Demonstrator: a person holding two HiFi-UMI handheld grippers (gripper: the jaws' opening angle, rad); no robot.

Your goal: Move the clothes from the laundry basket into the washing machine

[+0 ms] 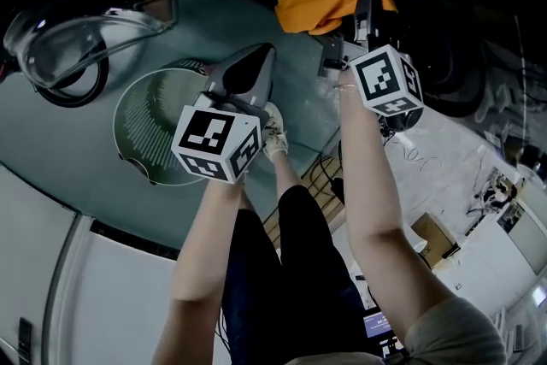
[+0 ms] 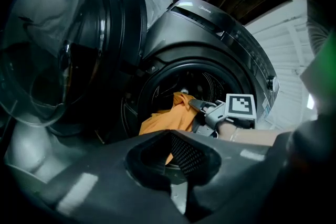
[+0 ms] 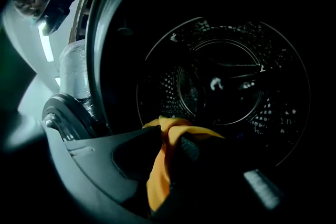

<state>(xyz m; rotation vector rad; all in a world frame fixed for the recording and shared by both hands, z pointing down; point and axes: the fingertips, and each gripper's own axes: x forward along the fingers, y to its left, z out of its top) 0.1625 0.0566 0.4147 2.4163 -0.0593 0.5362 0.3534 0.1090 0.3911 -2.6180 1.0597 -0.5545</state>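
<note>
Right gripper point(image 3: 169, 139) pinches orange garment point(image 3: 157, 181) before murky drum point(image 3: 231, 86); left gripper point(image 2: 170, 134) closed, empty

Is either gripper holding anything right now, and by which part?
The right gripper has its jaws shut on a bunched fold of the orange garment; which part can't be told. The left gripper holds nothing.

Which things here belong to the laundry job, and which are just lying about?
Job: orange garment, clamped in the right gripper; washing machine, its door open; laundry basket.
Lying about: cardboard box; loose cable on the floor.
</note>
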